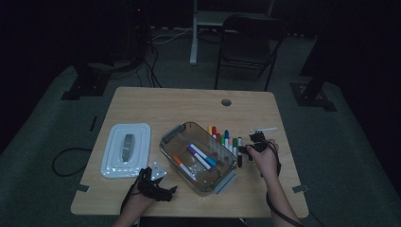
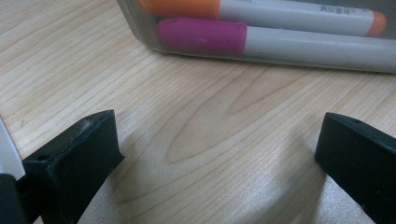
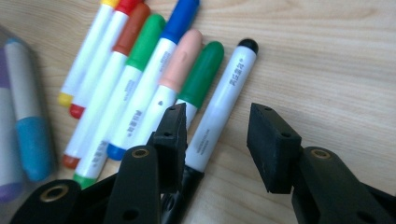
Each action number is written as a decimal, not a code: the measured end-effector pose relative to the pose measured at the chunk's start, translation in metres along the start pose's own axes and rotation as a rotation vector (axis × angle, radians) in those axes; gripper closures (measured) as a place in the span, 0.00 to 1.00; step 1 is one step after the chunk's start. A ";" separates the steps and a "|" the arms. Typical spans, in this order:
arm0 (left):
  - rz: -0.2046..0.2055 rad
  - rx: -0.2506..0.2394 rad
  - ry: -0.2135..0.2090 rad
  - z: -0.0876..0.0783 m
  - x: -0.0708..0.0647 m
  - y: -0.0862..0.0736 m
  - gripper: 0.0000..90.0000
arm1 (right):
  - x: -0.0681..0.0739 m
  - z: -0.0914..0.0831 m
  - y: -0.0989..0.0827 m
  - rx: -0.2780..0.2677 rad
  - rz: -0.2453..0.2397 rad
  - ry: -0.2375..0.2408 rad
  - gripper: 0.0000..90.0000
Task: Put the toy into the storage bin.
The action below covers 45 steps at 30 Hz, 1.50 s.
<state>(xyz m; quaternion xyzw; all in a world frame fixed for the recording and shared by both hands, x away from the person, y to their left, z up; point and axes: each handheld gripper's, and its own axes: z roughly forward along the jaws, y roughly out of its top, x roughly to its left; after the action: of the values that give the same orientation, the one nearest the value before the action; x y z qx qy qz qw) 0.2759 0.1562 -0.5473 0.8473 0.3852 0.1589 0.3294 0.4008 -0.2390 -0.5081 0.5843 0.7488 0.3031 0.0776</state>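
Right tongs stand open astride the black-capped marker lying on the tabletop beside the marker row – pads not pressing; left tongs gape over bare wood near the clear container

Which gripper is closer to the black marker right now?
Right. The right gripper straddles the black marker; the left gripper rests across the clear box, by the lid.

Dim lab, wooden table, folding chair, floor cables
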 end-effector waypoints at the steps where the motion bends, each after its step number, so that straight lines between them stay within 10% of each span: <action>1: 0.000 0.000 0.000 0.000 0.000 0.000 0.01 | -0.001 0.004 -0.001 0.009 0.002 -0.005 0.64; 11: 0.000 -0.001 0.000 0.000 0.000 0.000 0.01 | -0.007 0.011 -0.005 0.025 0.053 -0.091 0.85; 23: 0.000 -0.001 0.000 0.000 0.000 0.000 0.01 | -0.007 -0.030 -0.001 -0.053 0.087 -0.011 0.85; 45: -0.002 -0.002 0.000 0.000 0.000 0.000 0.01 | 0.094 -0.106 0.038 -0.149 -0.152 0.252 0.85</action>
<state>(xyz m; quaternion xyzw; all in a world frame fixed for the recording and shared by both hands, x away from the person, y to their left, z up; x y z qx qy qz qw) 0.2759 0.1561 -0.5473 0.8466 0.3859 0.1589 0.3302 0.3539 -0.1861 -0.3801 0.4760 0.7699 0.4222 0.0489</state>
